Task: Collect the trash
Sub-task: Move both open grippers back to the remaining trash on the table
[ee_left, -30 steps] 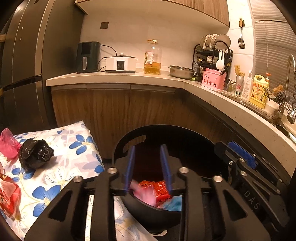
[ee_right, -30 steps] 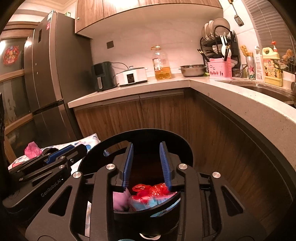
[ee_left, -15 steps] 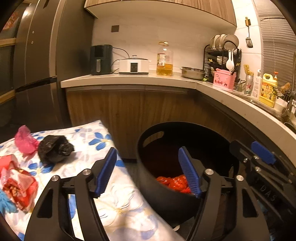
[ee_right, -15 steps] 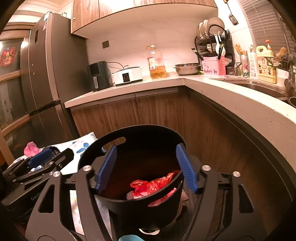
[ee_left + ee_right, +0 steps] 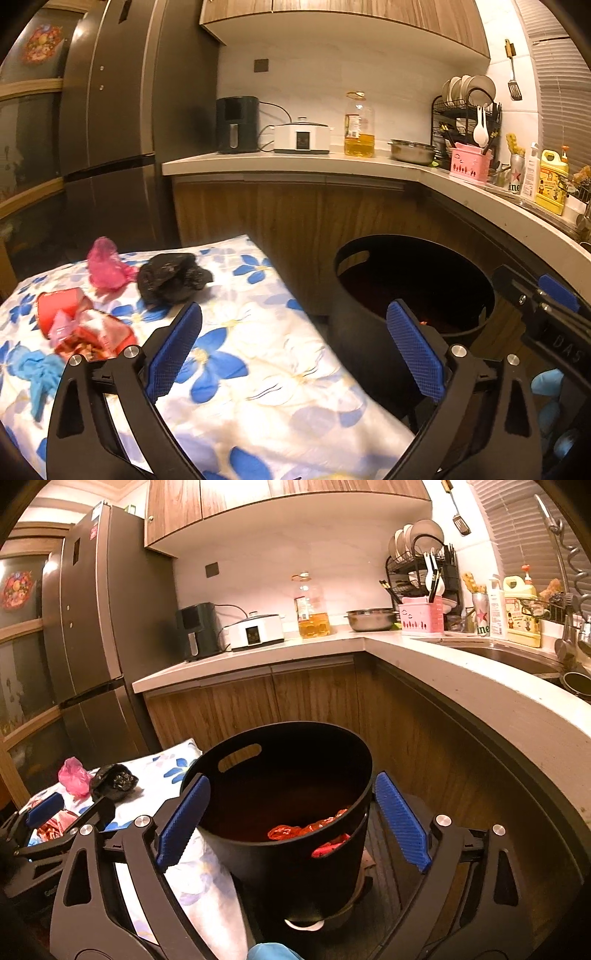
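A black round bin [image 5: 280, 797] stands on the floor by the cabinets, with red wrappers [image 5: 314, 825] inside; it also shows in the left wrist view [image 5: 413, 280]. My right gripper [image 5: 291, 823] is open and empty, just in front of the bin. My left gripper [image 5: 295, 343] is open and empty, over the edge of the flowered cloth [image 5: 258, 354]. On the cloth lie a black crumpled bag [image 5: 173, 280], a pink bag [image 5: 105, 264], red wrappers [image 5: 79, 328] and a blue scrap [image 5: 38, 376].
Wooden cabinets and an L-shaped counter [image 5: 461, 679] curve around the right, holding a rice cooker, oil bottle, metal bowl and dish rack. A tall fridge [image 5: 107, 129] stands at the left. The sink [image 5: 517, 661] is at the far right.
Both grippers opened over the bin and let their trash drop in. Both then pulled back, and the left one swung left toward the cloth.
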Motion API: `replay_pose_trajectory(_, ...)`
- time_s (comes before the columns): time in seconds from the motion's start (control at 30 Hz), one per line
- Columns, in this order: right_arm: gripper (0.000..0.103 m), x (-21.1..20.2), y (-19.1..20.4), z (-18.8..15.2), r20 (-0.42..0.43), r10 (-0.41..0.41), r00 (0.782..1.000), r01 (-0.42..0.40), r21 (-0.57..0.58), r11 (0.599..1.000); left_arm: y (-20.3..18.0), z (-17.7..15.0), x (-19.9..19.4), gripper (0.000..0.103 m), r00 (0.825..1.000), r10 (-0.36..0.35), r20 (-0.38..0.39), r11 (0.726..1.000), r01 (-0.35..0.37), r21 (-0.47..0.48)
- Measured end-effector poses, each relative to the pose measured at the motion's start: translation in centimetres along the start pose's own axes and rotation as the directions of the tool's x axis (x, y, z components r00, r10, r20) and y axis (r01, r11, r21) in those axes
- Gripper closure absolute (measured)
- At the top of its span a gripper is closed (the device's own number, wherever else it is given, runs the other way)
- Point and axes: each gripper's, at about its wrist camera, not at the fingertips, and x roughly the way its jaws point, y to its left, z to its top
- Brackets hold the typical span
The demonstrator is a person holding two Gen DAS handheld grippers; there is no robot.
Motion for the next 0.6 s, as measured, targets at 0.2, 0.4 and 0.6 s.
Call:
replay_pose_trajectory(0.2, 0.012, -1.5, 1.4, -0.5, 0.014, 0.006, 1.0, -0.006, -0.007, 1.0, 1.6, -0.8, -1.8, 0.006, 0.999, 0.032, -0.003, 0.999, -0.032, -0.002)
replay_pose_trajectory(0.4, 0.012, -3.0, 3.4, -1.5, 0.011, 0.029, 1.0, -0.029, -0.011, 1.0, 4.1, -1.5, -3.8, 0.006, 0.997, 0.071, 0.006, 0.997, -0.07, -0.032)
replay_pose_trajectory(0.6, 0.012, -4.1, 6.0, -2.4, 0.015, 0.064, 0.998, -0.063, -0.03, 0.998, 6.8, -2.1, -5.7, 0.006, 0.993, 0.119, 0.021, 0.992, -0.117, -0.055)
